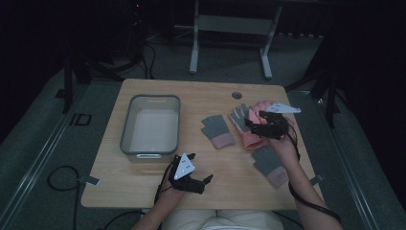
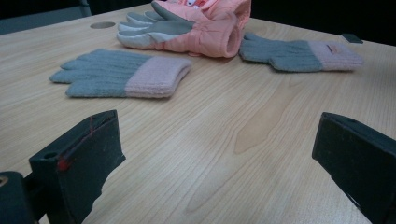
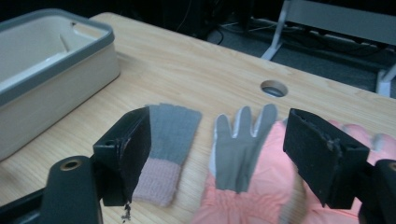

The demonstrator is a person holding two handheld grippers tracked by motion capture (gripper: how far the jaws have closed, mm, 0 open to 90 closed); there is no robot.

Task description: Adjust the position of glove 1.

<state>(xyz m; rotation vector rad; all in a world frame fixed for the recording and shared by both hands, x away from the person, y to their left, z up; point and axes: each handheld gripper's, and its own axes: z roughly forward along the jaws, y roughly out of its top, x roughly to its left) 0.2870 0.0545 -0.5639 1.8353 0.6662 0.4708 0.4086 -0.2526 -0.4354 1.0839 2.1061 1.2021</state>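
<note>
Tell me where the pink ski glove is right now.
In the high view the pink ski glove lies right of centre on the table, between two grey knit gloves, under the right gripper, whose open fingers straddle it.

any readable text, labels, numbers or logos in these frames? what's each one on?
None can be read.
A small label on the pink cuff of the far knit glove in the left gripper view: too blurred to read.
Dark dots on the grey three-cornered plate of the left gripper in the high view: holes or marks, no letters legible.
A pale mark on the floor left of the table: shapes only, not readable.
</note>
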